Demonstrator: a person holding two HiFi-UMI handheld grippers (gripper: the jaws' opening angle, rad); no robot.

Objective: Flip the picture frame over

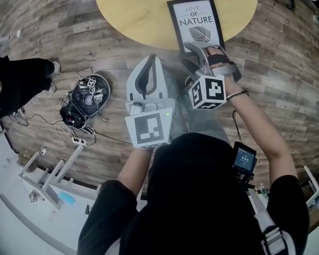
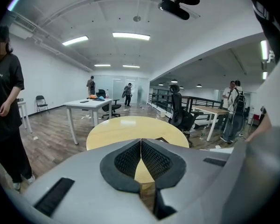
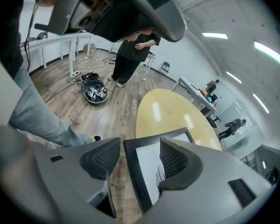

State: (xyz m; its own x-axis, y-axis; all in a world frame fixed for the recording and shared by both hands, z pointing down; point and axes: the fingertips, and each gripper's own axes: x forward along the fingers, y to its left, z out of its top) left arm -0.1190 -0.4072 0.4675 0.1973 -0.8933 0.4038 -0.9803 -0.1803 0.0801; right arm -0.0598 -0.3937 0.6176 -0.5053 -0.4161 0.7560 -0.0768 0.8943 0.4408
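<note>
Straddling the picture frame's (image 3: 147,167) near corner, the right gripper's (image 3: 137,157) jaws stood released. The frame lay print-up on the round bench (image 1: 133,9). The left gripper's (image 2: 141,157) jaws were clenched on nothing, the frame beyond their tips, rightward.

We are looking down on a grey-brown wood-plank floor (image 1: 287,62), where a round pale-yellow table (image 1: 143,15) is standing. Beside it, an open black case (image 1: 90,95) of small gear is lying on the boards with loose cables (image 1: 69,134) trailing from it. White walls (image 2: 51,78) are rising to a white ceiling (image 2: 177,36), and long strip lights (image 2: 130,35) are glowing there. Farther back, a white desk (image 2: 86,104) and a black office chair (image 2: 178,108) are standing near a dark railing (image 2: 157,100), and a few people (image 2: 233,104) are standing about.
</note>
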